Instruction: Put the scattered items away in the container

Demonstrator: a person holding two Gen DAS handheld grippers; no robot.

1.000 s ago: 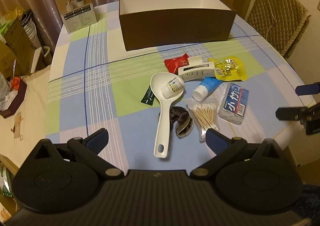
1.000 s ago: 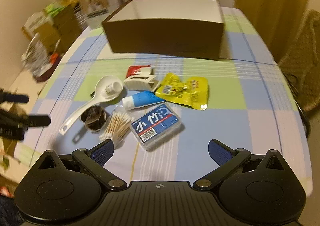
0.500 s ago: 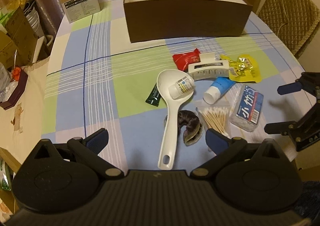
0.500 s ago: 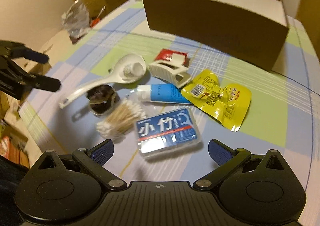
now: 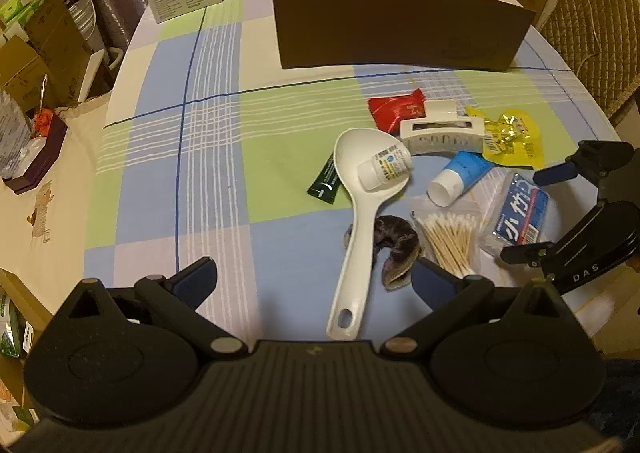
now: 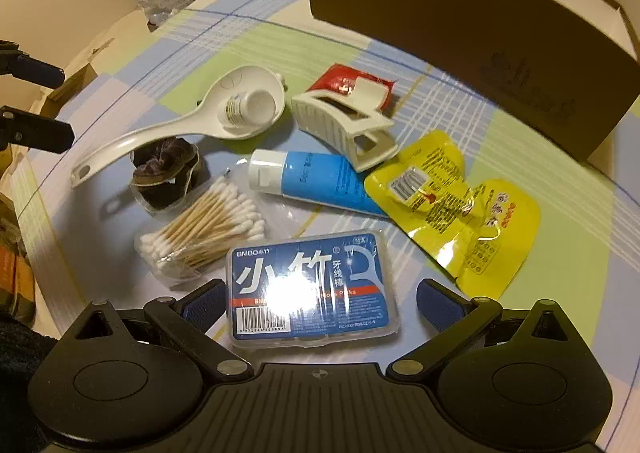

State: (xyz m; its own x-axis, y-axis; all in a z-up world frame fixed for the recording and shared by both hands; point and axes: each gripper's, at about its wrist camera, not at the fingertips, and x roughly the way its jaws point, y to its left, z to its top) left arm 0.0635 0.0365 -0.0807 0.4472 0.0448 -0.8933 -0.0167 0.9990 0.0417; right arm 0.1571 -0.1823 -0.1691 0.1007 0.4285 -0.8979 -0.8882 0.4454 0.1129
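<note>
Having dropped toward the desk, your right hand-held gripper (image 6: 318, 303) now has its spread fingers either side of the floss box (image 6: 310, 289), ready to pinch it, with the container (image 6: 460, 25) ahead, empty.

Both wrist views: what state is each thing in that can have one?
Brown box: open-topped, nothing visible inside.
Right hand-held gripper: open, straddling the floss pick case, not closed on it.
Left hand-held gripper: open, holding nothing.
Blue tube: capped, lying flat.
Small bottle: capped, on its side in the white spoon.
Hair claw clip: shut.
</note>
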